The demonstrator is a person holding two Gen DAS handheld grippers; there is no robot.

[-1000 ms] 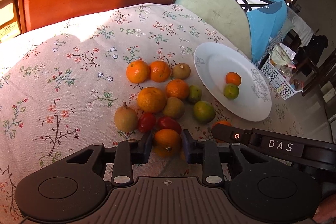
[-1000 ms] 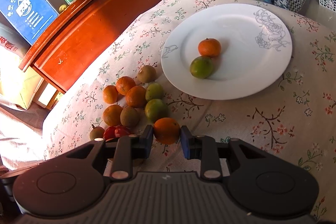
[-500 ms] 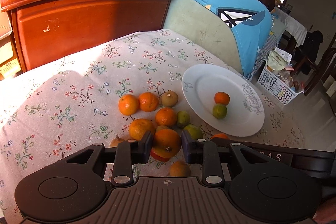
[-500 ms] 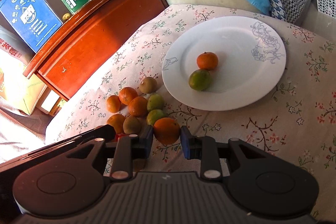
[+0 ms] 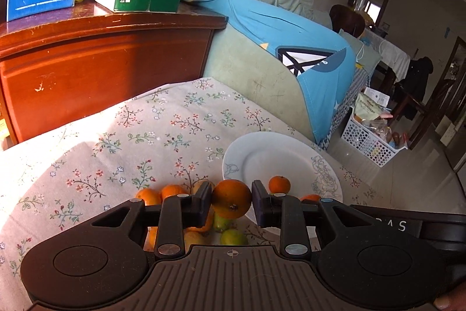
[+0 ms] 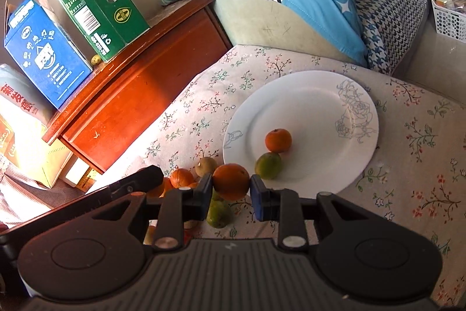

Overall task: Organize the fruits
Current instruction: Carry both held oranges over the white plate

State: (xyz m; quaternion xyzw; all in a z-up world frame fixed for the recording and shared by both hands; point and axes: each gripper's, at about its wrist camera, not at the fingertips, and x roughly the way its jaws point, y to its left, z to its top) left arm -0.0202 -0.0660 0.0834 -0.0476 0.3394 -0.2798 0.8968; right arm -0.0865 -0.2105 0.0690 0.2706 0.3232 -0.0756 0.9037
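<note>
Each gripper's jaws were clamped on an orange: the left gripper [image 5: 231, 201] on one orange [image 5: 231, 202], the right gripper [image 6: 230, 188] on another [image 6: 231, 181], both held above the pile [image 6: 198, 182]. Two fruits lay on the plate [image 6: 320, 107]; perhaps ten, partly hidden, waited on the table [image 6: 407, 165].

My two wrist views look down past each tool from close above, sharing the plate [image 5: 279, 153] [image 6: 305, 107] toward one o'clock.
</note>
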